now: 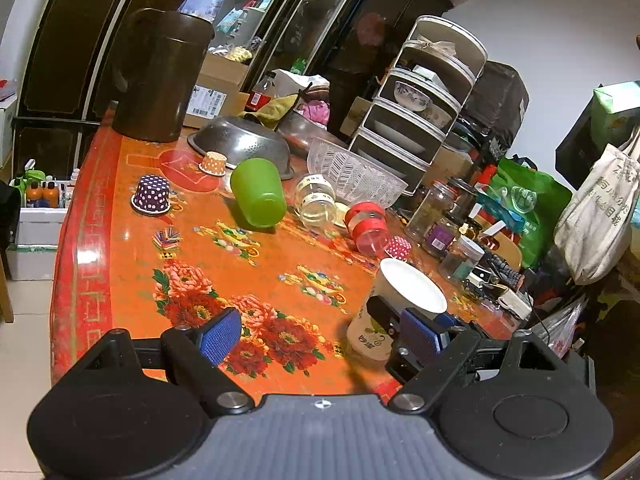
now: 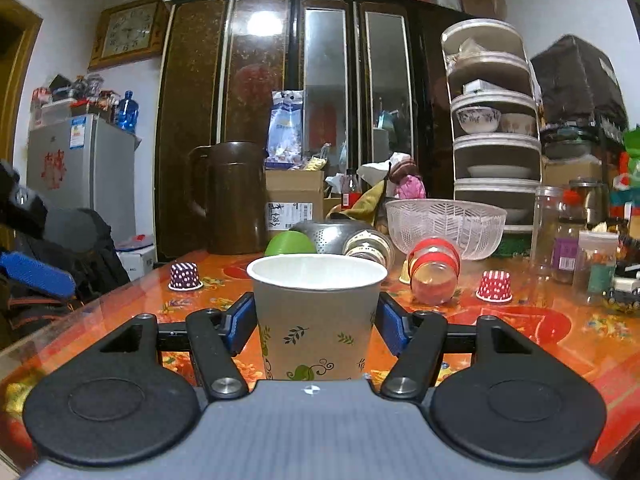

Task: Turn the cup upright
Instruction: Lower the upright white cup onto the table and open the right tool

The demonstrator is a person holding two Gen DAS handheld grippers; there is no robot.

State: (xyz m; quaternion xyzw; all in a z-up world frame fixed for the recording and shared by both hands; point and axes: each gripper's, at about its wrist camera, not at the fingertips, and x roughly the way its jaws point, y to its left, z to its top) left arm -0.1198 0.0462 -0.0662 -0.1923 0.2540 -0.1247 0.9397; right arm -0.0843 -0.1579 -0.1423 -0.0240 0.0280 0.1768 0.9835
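A white paper cup [image 2: 316, 316] with green leaf prints stands upright, mouth up, on the orange flowered table [image 2: 520, 320]. My right gripper [image 2: 316, 322] has a blue pad on each side of the cup's wall and is shut on it. In the left wrist view the same cup [image 1: 400, 300] stands at the right, with the right gripper's finger [image 1: 386, 314] against it. My left gripper [image 1: 320, 336] is open and empty, left of the cup and above the table.
A green cup [image 1: 258, 192], a clear jar [image 1: 316, 200] and a red-banded jar [image 1: 368, 226] lie on their sides mid-table. Small dotted paper cups [image 1: 151, 194] stand upside down. A brown jug [image 1: 160, 76], steel colander [image 1: 240, 140], plastic basket [image 1: 352, 176] and dish rack [image 1: 424, 92] stand behind.
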